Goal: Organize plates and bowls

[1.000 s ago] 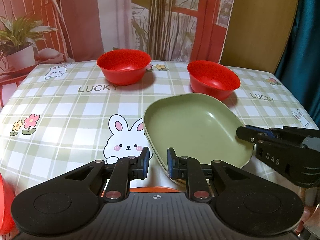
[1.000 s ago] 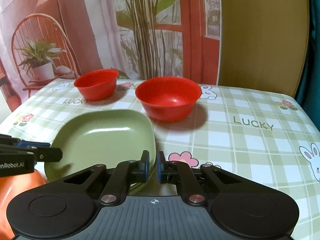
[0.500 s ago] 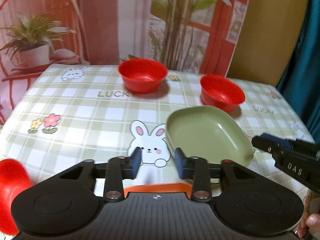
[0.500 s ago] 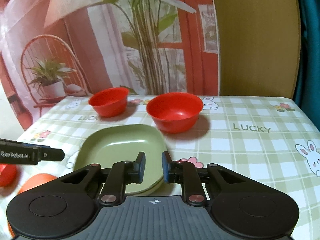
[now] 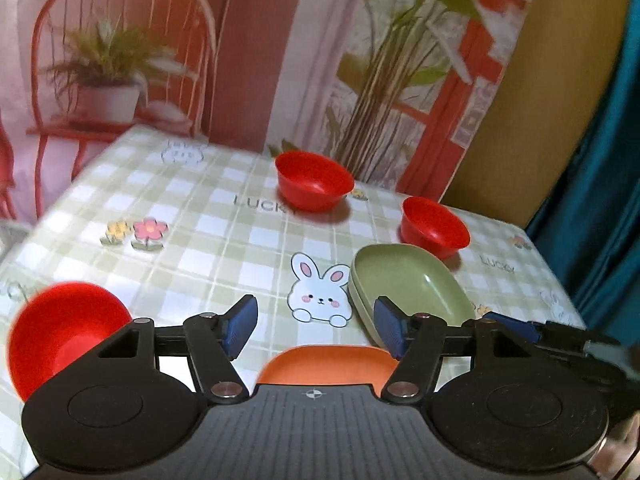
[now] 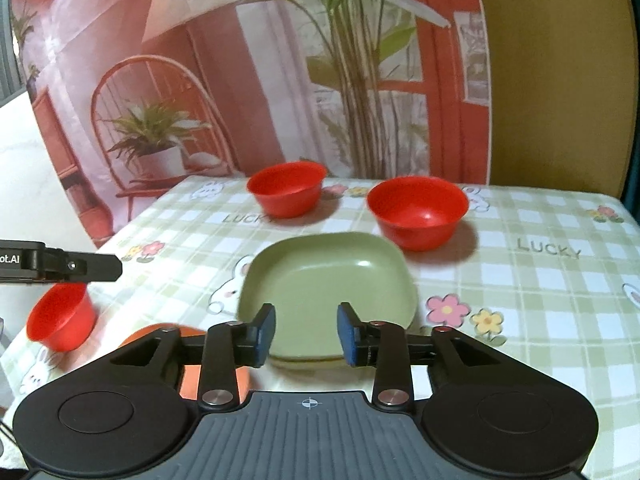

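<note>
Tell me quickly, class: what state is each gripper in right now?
Left gripper: jaws opening, nothing between them.
Right gripper: jaws opening, holding nothing; the green plate lies beyond them.

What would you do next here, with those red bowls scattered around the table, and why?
Probably swing the left tool, whose jaws are opening with nothing between them, toward the near red bowl at the table's left edge. The green plate lies free on the checked cloth, while three red bowls stand apart, two at the far side, so gathering them seems to be what is left.
</note>
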Available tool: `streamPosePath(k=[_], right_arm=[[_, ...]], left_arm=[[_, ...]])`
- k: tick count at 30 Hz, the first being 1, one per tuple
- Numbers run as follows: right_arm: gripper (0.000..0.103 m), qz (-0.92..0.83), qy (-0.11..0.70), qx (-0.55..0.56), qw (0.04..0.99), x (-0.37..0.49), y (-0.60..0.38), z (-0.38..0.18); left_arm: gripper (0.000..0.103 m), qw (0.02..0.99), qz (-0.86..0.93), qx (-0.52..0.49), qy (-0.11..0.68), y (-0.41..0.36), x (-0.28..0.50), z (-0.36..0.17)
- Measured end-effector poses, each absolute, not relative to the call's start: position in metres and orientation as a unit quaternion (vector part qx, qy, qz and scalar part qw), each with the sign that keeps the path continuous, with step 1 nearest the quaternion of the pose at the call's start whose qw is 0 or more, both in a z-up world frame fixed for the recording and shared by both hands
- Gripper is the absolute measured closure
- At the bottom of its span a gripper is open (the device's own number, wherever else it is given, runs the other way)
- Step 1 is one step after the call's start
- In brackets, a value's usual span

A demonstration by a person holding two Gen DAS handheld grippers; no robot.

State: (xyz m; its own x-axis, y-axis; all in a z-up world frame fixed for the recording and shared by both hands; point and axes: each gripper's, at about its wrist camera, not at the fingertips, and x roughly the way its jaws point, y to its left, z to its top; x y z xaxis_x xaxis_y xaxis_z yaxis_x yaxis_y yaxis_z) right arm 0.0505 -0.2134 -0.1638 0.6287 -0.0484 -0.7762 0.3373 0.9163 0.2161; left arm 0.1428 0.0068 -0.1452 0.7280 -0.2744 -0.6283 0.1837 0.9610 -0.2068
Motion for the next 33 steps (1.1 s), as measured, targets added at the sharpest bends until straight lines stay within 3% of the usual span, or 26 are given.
streamPosePath(k=[11,33], right_arm=[[0.061,-0.094,0.440,0.161,0.878,0.047,-0.182,-0.164],[0.058,-0.070,0.499,0.147,0.851,0.049,-0.148,-0.184]], left_arm=[[0.039,0.923,-0.115,0.005,0.367,0.003,0.119,-0.157],[0.041,0.906,-0.119,-0.025,0.406,0.016,0.108,-0.183]])
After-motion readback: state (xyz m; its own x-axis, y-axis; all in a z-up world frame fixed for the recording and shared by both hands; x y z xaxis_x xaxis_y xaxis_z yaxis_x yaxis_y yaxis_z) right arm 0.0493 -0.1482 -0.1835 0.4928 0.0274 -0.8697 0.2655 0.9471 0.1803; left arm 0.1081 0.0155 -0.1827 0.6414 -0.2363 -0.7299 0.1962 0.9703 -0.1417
